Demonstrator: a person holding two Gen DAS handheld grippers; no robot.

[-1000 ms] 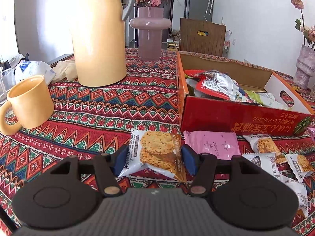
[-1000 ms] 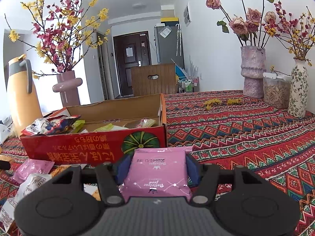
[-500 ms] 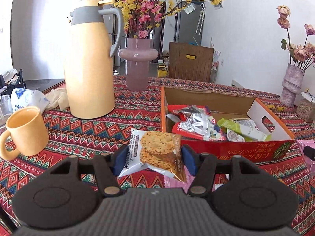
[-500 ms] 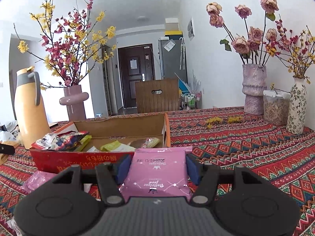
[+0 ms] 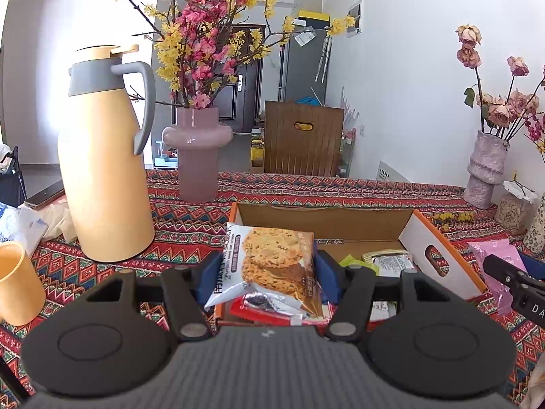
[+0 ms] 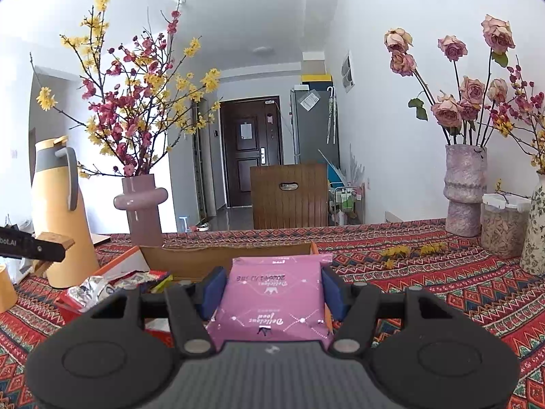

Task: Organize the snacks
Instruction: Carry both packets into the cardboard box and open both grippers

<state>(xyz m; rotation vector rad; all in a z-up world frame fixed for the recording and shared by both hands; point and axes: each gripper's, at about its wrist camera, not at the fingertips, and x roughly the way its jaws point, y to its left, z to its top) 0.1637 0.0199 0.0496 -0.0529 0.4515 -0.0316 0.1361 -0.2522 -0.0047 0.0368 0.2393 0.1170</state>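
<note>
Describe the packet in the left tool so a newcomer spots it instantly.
Find the tall yellow jug; right of it sits an open cardboard box. Held over its near-left corner, in the left tool, is the cookie packet: white-edged, showing oat cookies, unlike the plain pink packet.

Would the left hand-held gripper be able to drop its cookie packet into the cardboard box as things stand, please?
Probably yes: the left hand-held gripper holds the cookie packet over the open cardboard box, nothing between them.
</note>
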